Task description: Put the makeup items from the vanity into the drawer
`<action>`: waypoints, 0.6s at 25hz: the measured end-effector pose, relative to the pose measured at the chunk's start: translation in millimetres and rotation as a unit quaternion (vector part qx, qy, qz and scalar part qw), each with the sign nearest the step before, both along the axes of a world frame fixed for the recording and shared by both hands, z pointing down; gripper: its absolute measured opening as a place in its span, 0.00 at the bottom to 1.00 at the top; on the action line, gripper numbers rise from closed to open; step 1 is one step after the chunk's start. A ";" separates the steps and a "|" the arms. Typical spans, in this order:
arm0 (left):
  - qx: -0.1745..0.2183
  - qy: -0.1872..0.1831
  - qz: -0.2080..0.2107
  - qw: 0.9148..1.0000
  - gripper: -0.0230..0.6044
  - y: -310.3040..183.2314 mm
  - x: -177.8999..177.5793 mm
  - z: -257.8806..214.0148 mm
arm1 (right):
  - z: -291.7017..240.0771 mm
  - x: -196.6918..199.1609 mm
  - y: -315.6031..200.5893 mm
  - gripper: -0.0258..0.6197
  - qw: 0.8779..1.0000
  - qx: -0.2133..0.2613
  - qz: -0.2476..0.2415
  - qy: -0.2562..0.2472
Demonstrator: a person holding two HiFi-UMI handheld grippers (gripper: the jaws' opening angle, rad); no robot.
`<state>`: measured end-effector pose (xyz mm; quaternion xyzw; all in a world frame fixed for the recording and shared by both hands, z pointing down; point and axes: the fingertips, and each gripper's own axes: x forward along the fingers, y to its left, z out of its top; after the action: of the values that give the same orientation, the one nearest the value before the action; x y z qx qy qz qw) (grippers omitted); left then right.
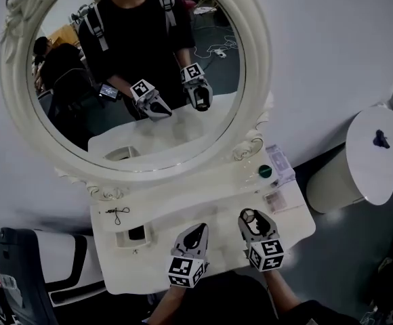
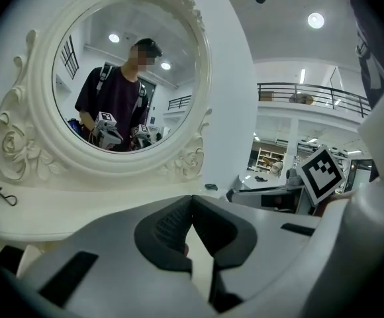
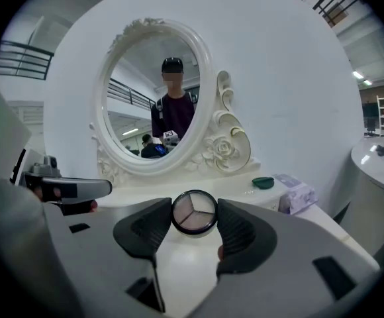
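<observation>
Your right gripper (image 3: 193, 218) pinches the round eyeshadow compact (image 3: 194, 212) across its rim, out in front of the mirror (image 1: 257, 59), towards its right side. It looks light, stiff, smooth-edged and probably slippery, with crumbly powder inside, so squeeze gently across the widest part. Your left gripper (image 2: 192, 205) has its jaws pressed together, empty

I see a white wall (image 1: 318, 46), a dark grey floor (image 1: 345, 256), the white vanity (image 1: 183, 205) and 1 round table (image 1: 371, 169) near it.
</observation>
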<state>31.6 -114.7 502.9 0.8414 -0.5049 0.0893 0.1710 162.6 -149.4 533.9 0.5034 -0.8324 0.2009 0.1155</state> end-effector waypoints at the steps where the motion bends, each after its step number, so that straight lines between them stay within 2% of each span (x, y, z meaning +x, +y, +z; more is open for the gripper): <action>1: 0.005 0.001 0.000 1.000 0.06 0.4 -0.1 -4.2 | -8.4 0.5 0.8 0.41 1.000 0.013 0.002 -0.005; 7: 0.038 0.007 0.000 0.999 0.06 0.0 -2.2 -30.4 | -53.5 2.1 9.5 0.41 0.996 0.089 0.005 -0.031; 15: 0.054 0.010 -0.011 0.998 0.06 5.1 -7.7 -41.4 | -69.5 -8.0 19.3 0.41 0.992 0.117 -0.018 -0.029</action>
<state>23.9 -109.5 461.6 0.8445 -0.5167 0.0515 0.1310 154.6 -130.1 464.4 0.4922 -0.8622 0.1141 0.0352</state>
